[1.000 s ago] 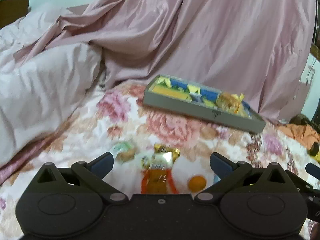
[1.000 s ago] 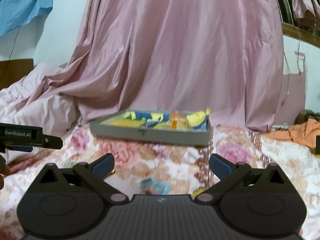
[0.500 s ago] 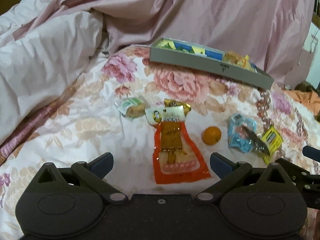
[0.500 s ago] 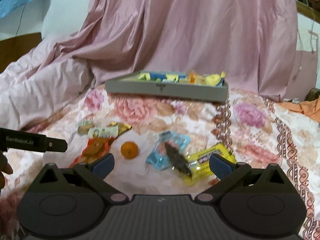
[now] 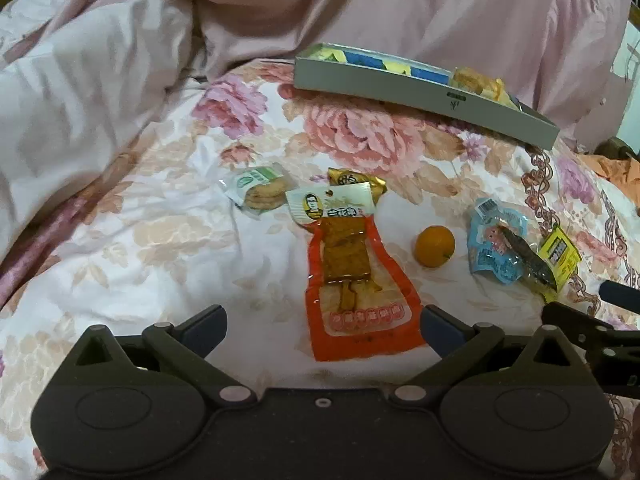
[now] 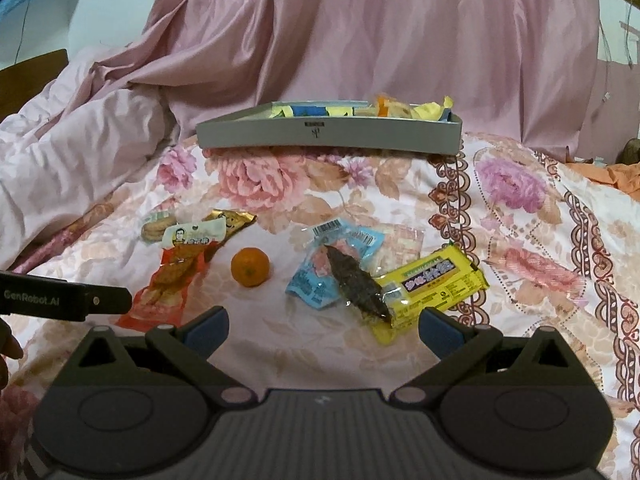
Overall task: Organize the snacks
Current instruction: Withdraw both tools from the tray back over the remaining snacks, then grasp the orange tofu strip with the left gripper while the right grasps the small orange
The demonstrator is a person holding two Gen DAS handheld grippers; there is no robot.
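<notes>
Loose snacks lie on a floral bedspread. A long orange packet (image 5: 356, 280) (image 6: 168, 280) lies just ahead of my open left gripper (image 5: 322, 330), its near end between the fingers. Beside it are a biscuit pack (image 5: 258, 190), a gold wrapper (image 5: 356, 180), a small orange (image 5: 435, 246) (image 6: 250, 267), a blue packet (image 5: 494, 248) (image 6: 332, 268), a dark dried-fish packet (image 6: 358, 286) and a yellow bar (image 6: 432, 284). My right gripper (image 6: 322, 330) is open and empty, near the yellow bar. A grey tray (image 5: 420, 90) (image 6: 328, 138) holding several snacks sits at the back.
Pink quilts (image 5: 80, 80) pile up on the left and a pink drape (image 6: 360, 28) hangs behind the tray. Orange cloth (image 6: 624, 176) lies at the far right. The left gripper's side (image 6: 64, 300) shows at the right wrist view's left edge.
Both grippers tilted downward and came lower over the bedspread, bringing the loose snacks into full view. Both stayed open.
</notes>
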